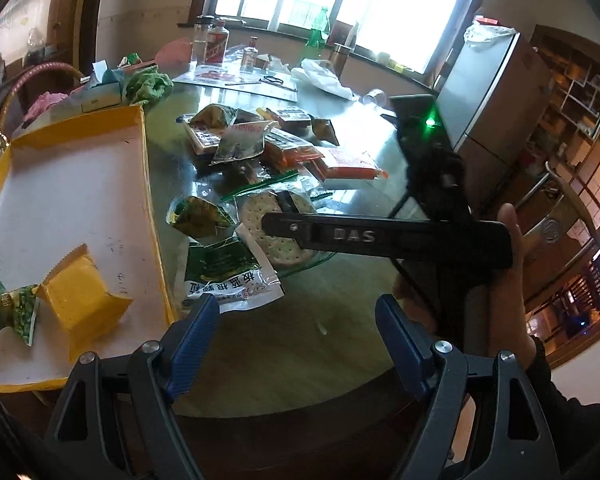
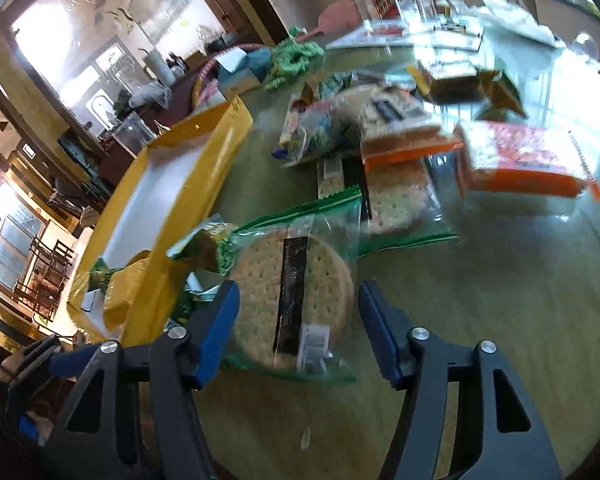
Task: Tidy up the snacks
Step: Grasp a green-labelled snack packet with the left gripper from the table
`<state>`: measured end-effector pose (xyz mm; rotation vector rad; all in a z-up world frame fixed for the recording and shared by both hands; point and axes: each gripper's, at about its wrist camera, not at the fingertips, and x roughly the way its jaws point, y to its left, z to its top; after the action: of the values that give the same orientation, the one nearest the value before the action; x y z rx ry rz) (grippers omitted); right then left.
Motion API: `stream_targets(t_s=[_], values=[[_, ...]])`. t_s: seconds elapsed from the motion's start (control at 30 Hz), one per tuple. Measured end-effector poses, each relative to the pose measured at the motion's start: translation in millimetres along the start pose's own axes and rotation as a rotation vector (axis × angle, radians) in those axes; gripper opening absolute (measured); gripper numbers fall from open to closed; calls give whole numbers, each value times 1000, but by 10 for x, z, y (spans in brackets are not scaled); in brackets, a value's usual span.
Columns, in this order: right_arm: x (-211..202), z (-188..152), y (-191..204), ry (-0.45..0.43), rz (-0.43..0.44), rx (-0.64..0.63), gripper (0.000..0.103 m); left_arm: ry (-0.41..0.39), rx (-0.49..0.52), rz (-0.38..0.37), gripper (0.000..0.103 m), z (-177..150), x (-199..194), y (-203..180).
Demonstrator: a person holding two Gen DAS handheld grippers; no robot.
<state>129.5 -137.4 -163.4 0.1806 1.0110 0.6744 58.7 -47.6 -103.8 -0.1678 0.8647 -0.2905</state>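
cracker pack [image 2: 290, 300] lies right between my right gripper [image 2: 298, 330] jaws, both open wide. my left gripper [image 1: 296, 344] is open too, farther off.

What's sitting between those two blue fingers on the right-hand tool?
A round cracker pack in clear green-edged wrapping lies between the open right gripper fingers, resting on the table; the right wrist view shows it.

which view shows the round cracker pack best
The right wrist view: the round cracker pack lies whole, up close between the open fingers. In the left wrist view, the right gripper covers part of it.
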Motion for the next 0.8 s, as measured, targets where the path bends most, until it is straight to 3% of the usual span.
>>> stream_targets(t_s=[0.1,0.37,0.53,0.67,0.8], values=[[13,-6,3,-4,10,-7,42,33,4,25,80,-4,87,25],[-406,-152,-44,-99,-22,-32,25,64,-11,88,80,-62,121,110],[-670,-290,-244,-133,-63,-14,25,97,11,171,80,-106,98,54],[-788,-372,-438,-144,-81,9,29,99,10,90,80,37,78,-52],[-787,-396,-498,-144,-96,25,33,123,100,212,80,302,312,-92]])
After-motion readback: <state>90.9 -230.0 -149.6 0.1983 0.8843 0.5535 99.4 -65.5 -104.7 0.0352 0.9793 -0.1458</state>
